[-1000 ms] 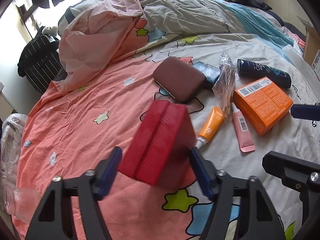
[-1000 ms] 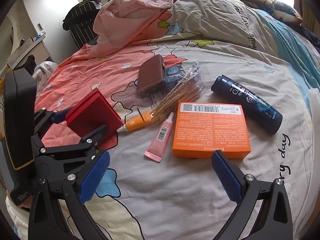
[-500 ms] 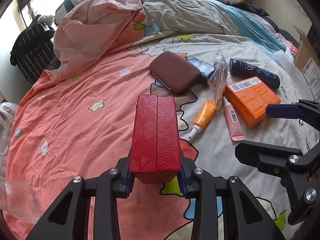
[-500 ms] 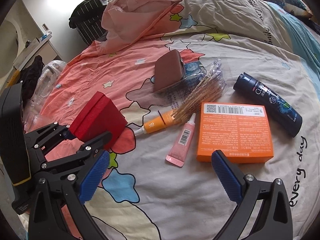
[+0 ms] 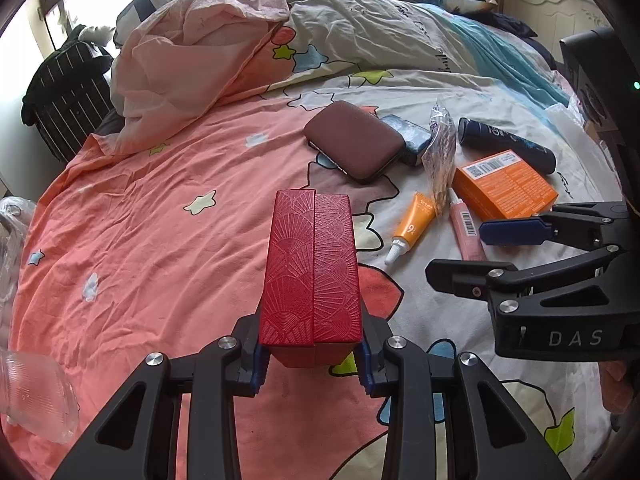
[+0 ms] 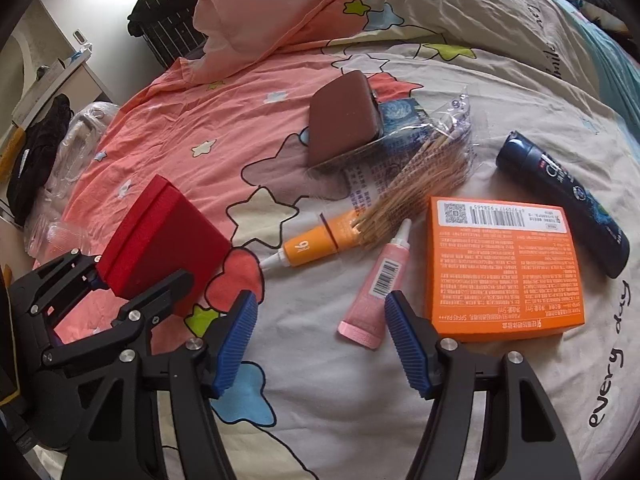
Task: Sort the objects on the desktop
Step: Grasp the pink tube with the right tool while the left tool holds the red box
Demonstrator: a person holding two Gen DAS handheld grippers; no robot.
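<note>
Left gripper (image 5: 312, 354) pinches the red box (image 5: 312, 276); right gripper (image 6: 320, 340) angles down over the bed (image 6: 460, 412).
Both point steeply down at the bedcover. The box stands raised between the left pads; the right jaws are closing, nothing between them, just beside the pink tube (image 6: 378, 284) and orange box (image 6: 504, 272).

Blue packet (image 5: 409, 137) partly hidden beneath brown case (image 5: 354, 141); clear plastic item (image 5: 34, 394) cut off at left edge.
</note>
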